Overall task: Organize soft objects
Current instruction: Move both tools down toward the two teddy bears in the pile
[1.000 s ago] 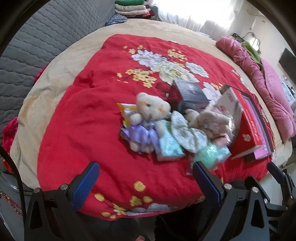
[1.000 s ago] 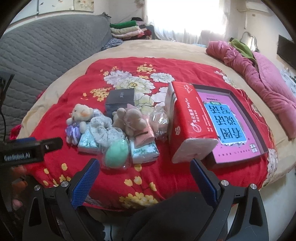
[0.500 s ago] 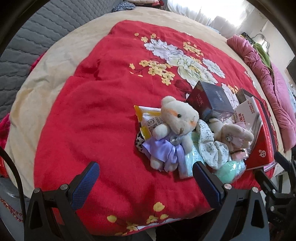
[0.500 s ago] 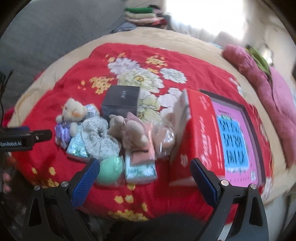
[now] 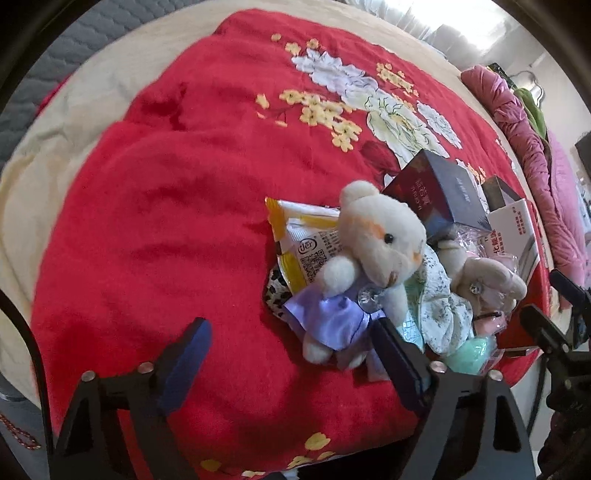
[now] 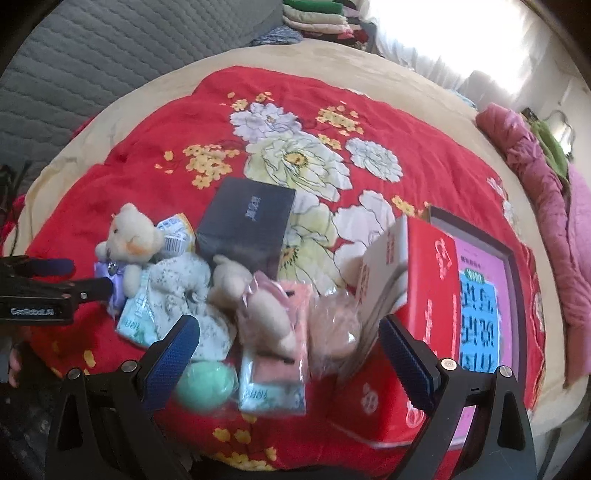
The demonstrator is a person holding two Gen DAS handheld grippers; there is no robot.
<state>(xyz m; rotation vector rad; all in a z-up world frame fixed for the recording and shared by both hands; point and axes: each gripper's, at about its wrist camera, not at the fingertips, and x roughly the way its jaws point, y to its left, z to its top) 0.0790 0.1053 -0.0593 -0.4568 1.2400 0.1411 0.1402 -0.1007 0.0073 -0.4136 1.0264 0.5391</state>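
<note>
A cream teddy bear [image 5: 376,236] in a purple dress lies on the red floral blanket [image 5: 166,221], leaning on a yellow-and-white snack packet [image 5: 306,243]. My left gripper [image 5: 290,350] hovers just above the bear's legs with its jaws closing; the purple skirt lies between them and the pads do not press it. My right gripper [image 6: 288,350] stands open above a pile: a beige plush [image 6: 258,302] in pink wrap, a mint ball [image 6: 205,380] and a tissue pack [image 6: 269,387]. The right wrist view shows the bear [image 6: 129,236] with the left gripper [image 6: 88,275] at it.
A dark box [image 6: 247,218] sits behind the pile and a floral fabric piece [image 6: 177,277] beside the bear. A red tissue box [image 6: 424,295] leans on a pink-and-blue framed board [image 6: 480,295] at the right. A pink quilt [image 6: 535,184] lies far right, with folded clothes [image 6: 317,14] at the back.
The left gripper has come down and closer to the cream bear, and its jaws have narrowed. The right gripper has shifted in over the pile of soft things.
</note>
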